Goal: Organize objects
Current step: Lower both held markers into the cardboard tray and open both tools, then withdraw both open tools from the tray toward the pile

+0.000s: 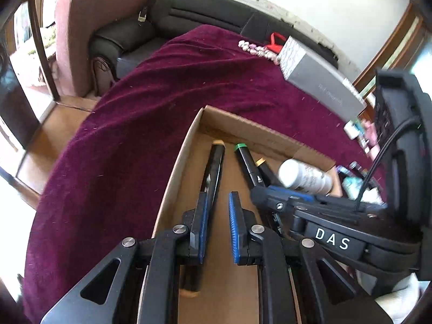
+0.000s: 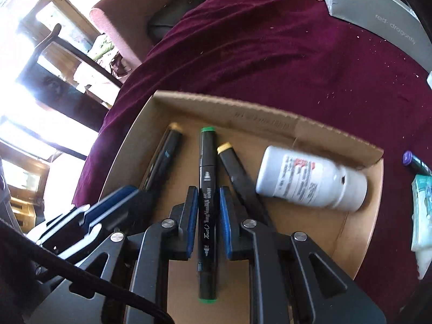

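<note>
Green-capped marker (image 2: 207, 205) reads "Touch", beside grey box (image 2: 378, 19) lettered "red-dragonfly".

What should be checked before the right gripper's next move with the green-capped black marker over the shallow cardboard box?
1. Right gripper shut on the green-capped black marker: ok.
2. Marker inside the rim of the shallow cardboard box: ok.
3. Marker resting on the box floor: cannot tell.
4. Clear of the white plastic bottle lying on its side: ok, it lies apart.
5. Clear of the yellow-capped black marker: cannot tell, it runs close beside the grip.
6. Left gripper empty: ok between the pads; whether it touches the tan-capped black marker below: cannot tell.
</note>
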Demonstrator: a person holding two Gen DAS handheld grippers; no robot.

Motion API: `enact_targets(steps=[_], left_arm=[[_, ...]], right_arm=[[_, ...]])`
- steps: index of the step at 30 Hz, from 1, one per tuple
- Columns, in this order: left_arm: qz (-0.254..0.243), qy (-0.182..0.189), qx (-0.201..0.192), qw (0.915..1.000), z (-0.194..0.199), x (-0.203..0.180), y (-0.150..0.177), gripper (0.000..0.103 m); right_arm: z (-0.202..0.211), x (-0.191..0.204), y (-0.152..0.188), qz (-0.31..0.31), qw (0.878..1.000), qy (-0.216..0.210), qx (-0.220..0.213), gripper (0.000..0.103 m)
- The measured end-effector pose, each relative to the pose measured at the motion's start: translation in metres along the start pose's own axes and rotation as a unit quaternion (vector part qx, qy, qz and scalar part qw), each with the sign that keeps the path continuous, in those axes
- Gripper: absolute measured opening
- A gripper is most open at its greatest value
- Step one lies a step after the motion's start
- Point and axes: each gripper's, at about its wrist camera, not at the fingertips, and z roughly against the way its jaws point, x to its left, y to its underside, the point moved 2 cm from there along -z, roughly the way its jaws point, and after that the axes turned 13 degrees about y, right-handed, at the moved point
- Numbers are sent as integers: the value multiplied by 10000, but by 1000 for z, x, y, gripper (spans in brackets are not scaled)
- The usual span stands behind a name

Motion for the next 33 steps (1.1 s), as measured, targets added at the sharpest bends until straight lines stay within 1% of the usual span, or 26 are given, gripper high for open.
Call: enact_targets(steps=[1, 3, 4, 7, 9, 11, 14, 16, 17, 18, 19, 20, 22, 23, 24, 26, 27, 28, 30, 33], left_arm=[[51, 83, -27, 9999, 1, 1, -1, 13], [151, 199, -103, 9996, 4, 3, -3, 18], [171, 229, -122, 9995, 6, 4, -3, 20], [200, 293, -209, 9992, 16, 2, -1, 20], [169, 315, -315, 9989, 25, -3, 4, 20], [101, 276, -443, 9986, 34, -10, 9, 20], [1, 314, -651, 9974, 48, -26, 20, 20], [-58, 426, -806, 9958, 58, -42, 30, 20], [-103, 475, -861, 9951, 62, -50, 35, 20], [-189, 557, -924, 9940, 66, -62, 40, 21], [-254, 618, -954, 9932, 69, -71, 45, 23], [-338, 700, -979, 9922, 72, -83, 52, 30], [-438, 913, -1031, 9895, 78, -106, 67, 38], [-467, 1040, -1042, 9880, 79, -115, 74, 38], [-491, 1198, -1024, 9863, 79, -127, 83, 38], [-481, 1432, -949, 9839, 74, -142, 95, 38], [-474, 1550, -856, 9831, 69, -151, 103, 38], [-503, 1603, -757, 9829, 63, -159, 109, 38], [-695, 1630, -501, 9829, 48, -179, 124, 38], [-1003, 1468, -224, 9838, 29, -203, 144, 38]], right_arm=[[0, -3, 0, -76, 10000, -48, 7, 16], [4, -11, 2, -250, 9995, -167, -49, 22], [8, -14, 3, -315, 9992, -231, -124, 23], [27, -22, 9, -416, 9978, -333, -396, 29], [42, -27, 14, -473, 9964, -336, -624, 39], [58, -35, 22, -530, 9945, -377, -824, 45], [80, -49, 31, -619, 9905, -354, -1178, 45], [101, -71, 51, -742, 9857, -273, -1490, 46], [113, -80, 63, -828, 9821, -193, -1679, 47], [123, -90, 72, -919, 9782, -117, -1856, 52], [133, -100, 82, -1002, 9744, -55, -2013, 54], [145, -113, 94, -1106, 9695, 21, -2189, 59], [163, -139, 114, -1331, 9609, 111, -2424, 64], [172, -154, 126, -1473, 9564, 122, -2520, 68], [180, -173, 140, -1695, 9501, 135, -2617, 71], [191, -203, 162, -2064, 9400, 146, -2711, 74], [192, -223, 176, -2327, 9334, 138, -2728, 74], [192, -237, 184, -2502, 9296, 147, -2702, 74], [185, -266, 200, -2889, 9211, 179, -2604, 74], [177, -285, 219, -3115, 9144, 269, -2571, 74]])
